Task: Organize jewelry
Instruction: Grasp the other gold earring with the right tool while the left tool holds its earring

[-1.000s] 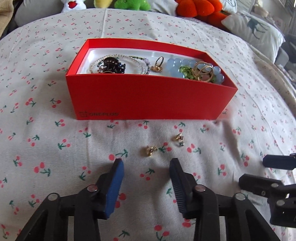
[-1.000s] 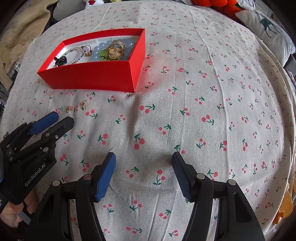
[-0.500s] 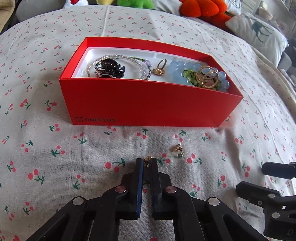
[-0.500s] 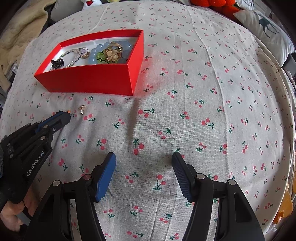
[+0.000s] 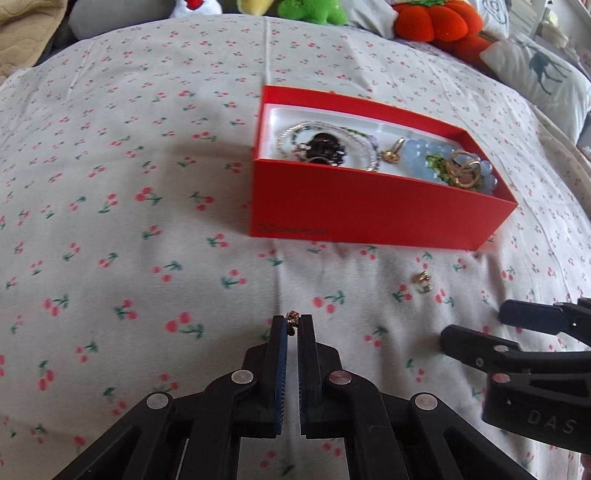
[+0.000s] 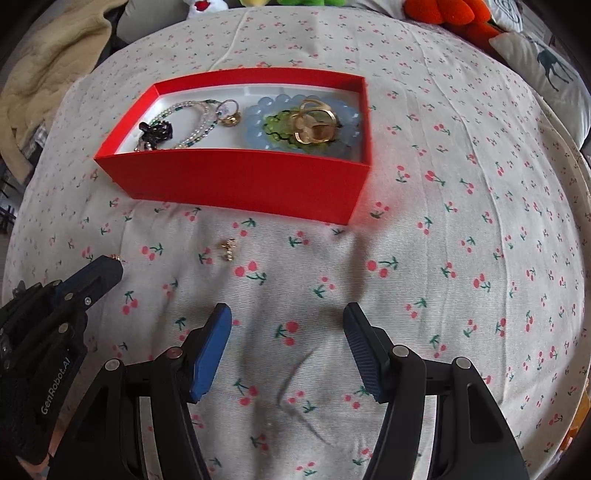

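left gripper [image 5: 292,325]: jaws closed tight on a small gold earring [image 5: 293,316] at the tips; earring pokes out just past the pads, above the cherry-print bedcover [image 5: 147,221]; in the right wrist view the same gripper sits at the left edge, a bit of gold at its tip
bedcover: white cloth with red cherries, wrinkled near the bottom of the right wrist view
second earring [image 5: 423,280]: loose on the cover, in front of the box's near wall, between the two grippers; also at [image 6: 227,247] in the right wrist view; touching nothing
red box [image 5: 369,214]: open top, white inside, on the cover past both grippers; faint print low on the near wall, not readable
box, left part: pale beaded necklace [image 6: 192,122] looped around a dark clip-like piece [image 6: 157,131]; what the dark piece is, cannot tell
box, middle: gold ring [image 6: 231,117] lying at the necklace's right end
box, right part: light blue bead bracelet [image 6: 258,110] ringing a green beaded piece [image 6: 279,127], gold rings [image 6: 314,122] stacked on top
right gripper [image 6: 286,332]: jaws wide apart, nothing between them, only cover below; well in front of the box
far edge: plush toys [image 5: 432,22] and a deer-print pillow [image 5: 543,74] past the box
far left, right wrist view: beige quilted blanket [image 6: 48,74]
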A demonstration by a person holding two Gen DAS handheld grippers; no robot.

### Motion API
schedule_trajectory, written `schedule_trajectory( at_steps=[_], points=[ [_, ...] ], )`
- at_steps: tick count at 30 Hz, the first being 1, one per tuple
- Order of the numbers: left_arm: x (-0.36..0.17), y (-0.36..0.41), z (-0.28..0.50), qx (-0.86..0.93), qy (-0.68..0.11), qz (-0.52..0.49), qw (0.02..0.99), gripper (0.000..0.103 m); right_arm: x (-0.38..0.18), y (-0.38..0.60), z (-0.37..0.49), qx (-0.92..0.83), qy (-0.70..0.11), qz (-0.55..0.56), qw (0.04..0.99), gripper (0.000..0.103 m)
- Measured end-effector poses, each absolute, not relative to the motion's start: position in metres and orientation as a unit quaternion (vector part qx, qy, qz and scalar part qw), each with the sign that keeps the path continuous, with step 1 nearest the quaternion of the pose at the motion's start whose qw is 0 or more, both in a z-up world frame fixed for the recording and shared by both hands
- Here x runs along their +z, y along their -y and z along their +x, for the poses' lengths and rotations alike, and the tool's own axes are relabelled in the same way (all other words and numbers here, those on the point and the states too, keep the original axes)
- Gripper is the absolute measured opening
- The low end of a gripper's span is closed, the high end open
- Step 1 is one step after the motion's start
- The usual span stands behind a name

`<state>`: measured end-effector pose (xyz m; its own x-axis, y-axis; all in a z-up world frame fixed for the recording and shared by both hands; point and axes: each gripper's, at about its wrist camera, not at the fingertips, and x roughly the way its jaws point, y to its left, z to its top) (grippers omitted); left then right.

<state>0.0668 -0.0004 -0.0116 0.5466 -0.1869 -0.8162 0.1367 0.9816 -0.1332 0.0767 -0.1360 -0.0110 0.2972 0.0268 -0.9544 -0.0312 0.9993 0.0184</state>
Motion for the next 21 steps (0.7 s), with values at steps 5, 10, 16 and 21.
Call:
schedule_trajectory(
  at_steps=[5, 10, 16, 21],
  points=[
    [-0.011, -0.017, 0.061, -0.08, -0.472, -0.032, 0.877, 0.0, -0.016, 0.116, 0.089, 0.014, -0.588, 0.0, 0.808, 0.065],
    [-0.01, -0.028, 0.055, -0.075, -0.475, -0.034, 0.876, 0.0, -0.018, 0.107, 0.102, 0.001, -0.581, -0.003, 0.814, 0.056],
    [-0.009, -0.034, 0.052, -0.074, -0.476, -0.035, 0.875, 0.0, -0.019, 0.097, 0.107, 0.009, -0.577, -0.014, 0.816, 0.036],
    [-0.009, -0.037, 0.05, -0.074, -0.479, -0.039, 0.874, 0.0, -0.019, 0.1, 0.108, 0.022, -0.578, -0.007, 0.815, 0.022]
  ],
)
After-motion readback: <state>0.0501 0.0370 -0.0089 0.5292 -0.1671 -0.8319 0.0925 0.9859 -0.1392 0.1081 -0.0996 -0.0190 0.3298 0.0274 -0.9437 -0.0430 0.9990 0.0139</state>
